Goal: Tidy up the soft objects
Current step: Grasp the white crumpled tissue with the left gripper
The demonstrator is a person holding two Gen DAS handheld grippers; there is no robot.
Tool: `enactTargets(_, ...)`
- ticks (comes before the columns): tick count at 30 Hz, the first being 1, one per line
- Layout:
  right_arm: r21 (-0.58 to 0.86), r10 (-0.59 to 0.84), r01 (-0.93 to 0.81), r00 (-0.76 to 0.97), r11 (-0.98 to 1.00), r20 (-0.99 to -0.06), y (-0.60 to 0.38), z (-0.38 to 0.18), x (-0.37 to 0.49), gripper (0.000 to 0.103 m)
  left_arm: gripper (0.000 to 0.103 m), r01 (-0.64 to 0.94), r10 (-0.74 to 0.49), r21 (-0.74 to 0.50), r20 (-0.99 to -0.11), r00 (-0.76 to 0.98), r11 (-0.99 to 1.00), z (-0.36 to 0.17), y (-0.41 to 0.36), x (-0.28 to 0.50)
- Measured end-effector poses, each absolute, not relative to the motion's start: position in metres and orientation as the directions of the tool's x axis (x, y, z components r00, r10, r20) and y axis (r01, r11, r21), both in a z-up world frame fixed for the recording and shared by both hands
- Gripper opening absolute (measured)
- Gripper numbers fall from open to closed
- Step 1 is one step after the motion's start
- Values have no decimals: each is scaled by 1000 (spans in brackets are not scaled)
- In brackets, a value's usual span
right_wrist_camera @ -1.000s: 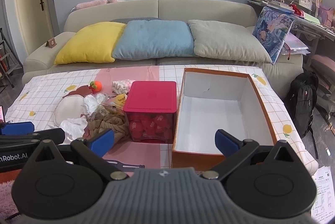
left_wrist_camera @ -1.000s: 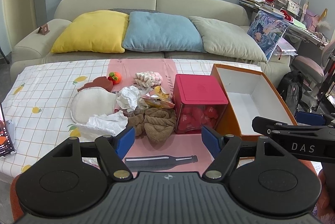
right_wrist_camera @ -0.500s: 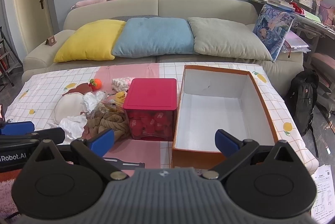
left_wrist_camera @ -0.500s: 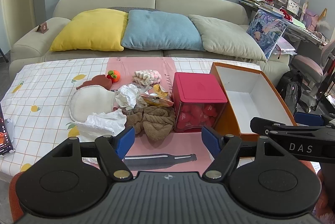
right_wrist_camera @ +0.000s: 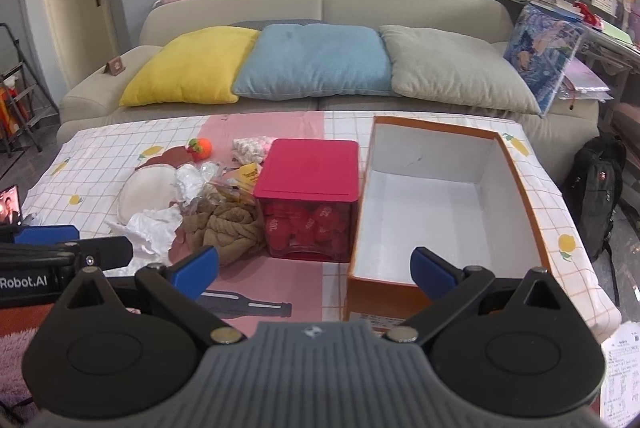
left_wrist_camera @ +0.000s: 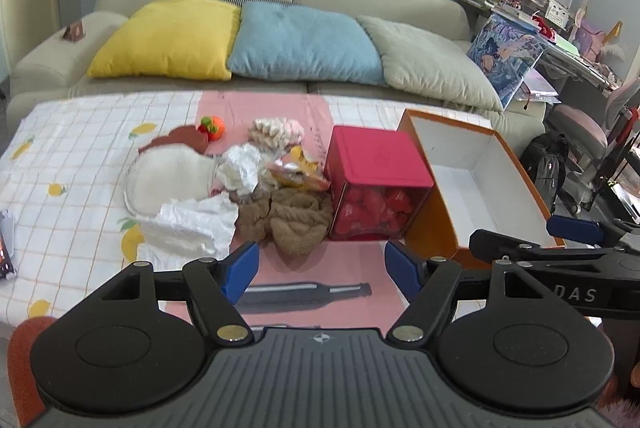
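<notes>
A heap of soft things lies mid-table: a brown towel [left_wrist_camera: 298, 218], white crumpled cloth [left_wrist_camera: 188, 224], a cream round pad [left_wrist_camera: 168, 180], a pink-white fluffy piece [left_wrist_camera: 276, 128] and a small orange plush [left_wrist_camera: 214, 126]. The towel also shows in the right wrist view [right_wrist_camera: 230, 226]. An open orange box [right_wrist_camera: 440, 196] with a white inside stands right of a red-lidded container [right_wrist_camera: 310, 196]. My left gripper [left_wrist_camera: 322, 268] is open and empty, near the towel's front. My right gripper [right_wrist_camera: 316, 270] is open and empty, before the box's front edge.
The table [left_wrist_camera: 72, 148] has a checked cloth with a pink centre strip. A phone [right_wrist_camera: 10, 206] stands at its left edge. A sofa with yellow, blue and grey pillows [left_wrist_camera: 304, 40] sits behind. A black backpack [right_wrist_camera: 596, 188] and a cluttered desk are at the right.
Both grippers have moved slightly forward and up over the table; the objects sit a little lower and nearer in view. Both stay open. Nothing on the table has moved.
</notes>
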State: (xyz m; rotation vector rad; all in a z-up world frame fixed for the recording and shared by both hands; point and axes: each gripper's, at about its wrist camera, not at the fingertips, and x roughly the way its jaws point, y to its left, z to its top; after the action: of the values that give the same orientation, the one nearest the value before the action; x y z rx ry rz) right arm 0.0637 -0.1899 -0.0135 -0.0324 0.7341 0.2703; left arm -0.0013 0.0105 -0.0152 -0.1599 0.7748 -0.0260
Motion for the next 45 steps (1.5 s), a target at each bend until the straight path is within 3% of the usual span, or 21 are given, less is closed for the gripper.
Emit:
enactTargets(3, 63, 266, -305, 691, 950, -672, -184, -17, 67, 86, 78, -48, -98, -179, -721, 686, 983, -20, 27, 4)
enactTargets(7, 54, 303, -376, 645, 925, -702, -170, -27, 77, 77, 78, -56, -82, -158, -749, 658, 986, -26, 47, 11)
enactTargets(10, 48, 321, -422, 607, 905, -727, -157, -38, 89, 76, 78, -96, -46, -139, -770, 636, 986, -31, 63, 19)
enactTargets(16, 24, 344, -491, 574, 871, -744, -131, -64, 113, 69, 85, -268, -40, -246, -802, 597, 932, -54, 101, 42)
enactTargets(24, 36, 370, -538, 529, 842, -764, -93, -99, 144, 69, 89, -527, -8, -347, -840, 543, 776, -99, 132, 78)
enactTargets(40, -4, 359, -574, 517, 819, -777, -54, -123, 173, 69, 89, -677, 62, -307, -884, 463, 669, -152, 158, 137)
enactTargets(45, -21, 341, -572, 519, 820, -784, -53, -127, 173, 69, 78, -691, 52, -273, -910, 411, 670, -169, 158, 143)
